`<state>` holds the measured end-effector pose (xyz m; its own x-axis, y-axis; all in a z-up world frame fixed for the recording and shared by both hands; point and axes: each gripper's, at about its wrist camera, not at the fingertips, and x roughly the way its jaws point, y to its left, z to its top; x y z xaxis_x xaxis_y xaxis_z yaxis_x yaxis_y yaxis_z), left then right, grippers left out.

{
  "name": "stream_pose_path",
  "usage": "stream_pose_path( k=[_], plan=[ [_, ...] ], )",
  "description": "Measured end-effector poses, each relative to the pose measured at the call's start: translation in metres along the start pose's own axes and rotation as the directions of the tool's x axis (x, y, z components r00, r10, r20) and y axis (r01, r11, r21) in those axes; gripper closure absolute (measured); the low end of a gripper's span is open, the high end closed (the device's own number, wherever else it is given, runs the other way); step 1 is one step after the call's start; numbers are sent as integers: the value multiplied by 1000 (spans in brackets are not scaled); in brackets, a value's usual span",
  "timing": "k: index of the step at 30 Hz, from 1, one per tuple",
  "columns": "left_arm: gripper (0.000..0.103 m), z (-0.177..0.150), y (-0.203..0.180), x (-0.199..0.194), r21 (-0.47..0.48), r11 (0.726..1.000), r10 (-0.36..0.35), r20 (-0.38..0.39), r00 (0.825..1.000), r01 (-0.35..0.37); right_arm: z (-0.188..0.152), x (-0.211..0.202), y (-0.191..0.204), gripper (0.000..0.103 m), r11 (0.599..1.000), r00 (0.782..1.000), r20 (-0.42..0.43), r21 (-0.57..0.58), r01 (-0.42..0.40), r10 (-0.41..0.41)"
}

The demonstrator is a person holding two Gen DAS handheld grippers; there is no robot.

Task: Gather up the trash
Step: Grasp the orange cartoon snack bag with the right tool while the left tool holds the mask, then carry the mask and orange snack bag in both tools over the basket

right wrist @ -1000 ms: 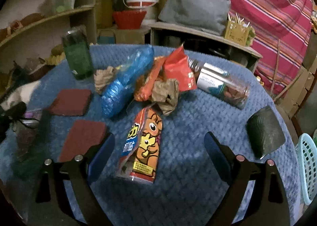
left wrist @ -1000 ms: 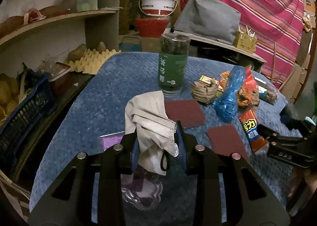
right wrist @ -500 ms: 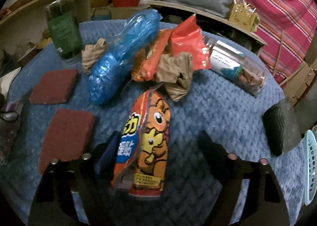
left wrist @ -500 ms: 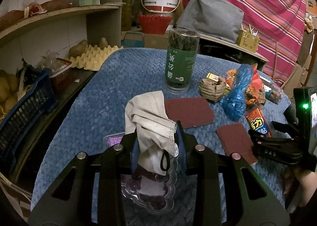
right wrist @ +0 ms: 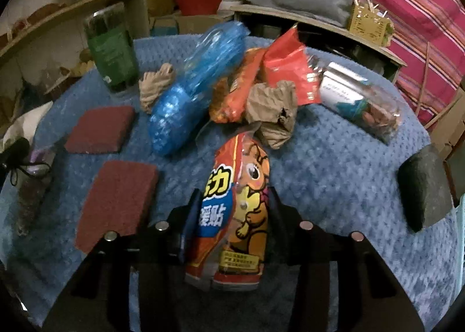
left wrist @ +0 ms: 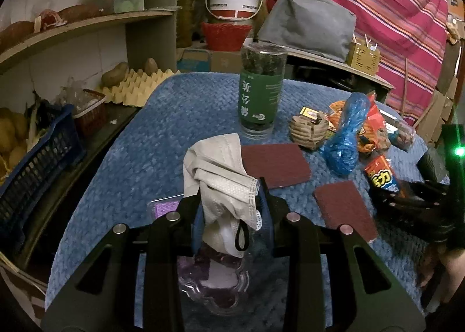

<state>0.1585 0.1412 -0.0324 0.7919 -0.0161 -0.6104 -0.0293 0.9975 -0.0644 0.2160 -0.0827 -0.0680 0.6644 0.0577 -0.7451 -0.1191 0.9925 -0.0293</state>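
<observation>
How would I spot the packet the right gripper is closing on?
On the blue tablecloth, look just below the trash heap. The orange snack packet lies between the right gripper fingers; unlike its neighbours, it shows a cartoon bear.

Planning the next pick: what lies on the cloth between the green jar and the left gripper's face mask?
Only a dark red pad, seen in the left wrist view, lies just right of the line from green jar to face mask.

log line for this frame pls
task: collect trash | left gripper: shut on face mask | right gripper: shut on orange snack wrapper | surface: blue table
</observation>
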Motion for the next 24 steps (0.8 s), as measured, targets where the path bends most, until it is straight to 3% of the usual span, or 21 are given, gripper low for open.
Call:
stream_pose_path(
  k=[24],
  plan=[
    [72,8,-97,-17,78,994,-82,38,996,79,-15,-63,-89,58,1000,995,94,2,31,-31]
  ],
)
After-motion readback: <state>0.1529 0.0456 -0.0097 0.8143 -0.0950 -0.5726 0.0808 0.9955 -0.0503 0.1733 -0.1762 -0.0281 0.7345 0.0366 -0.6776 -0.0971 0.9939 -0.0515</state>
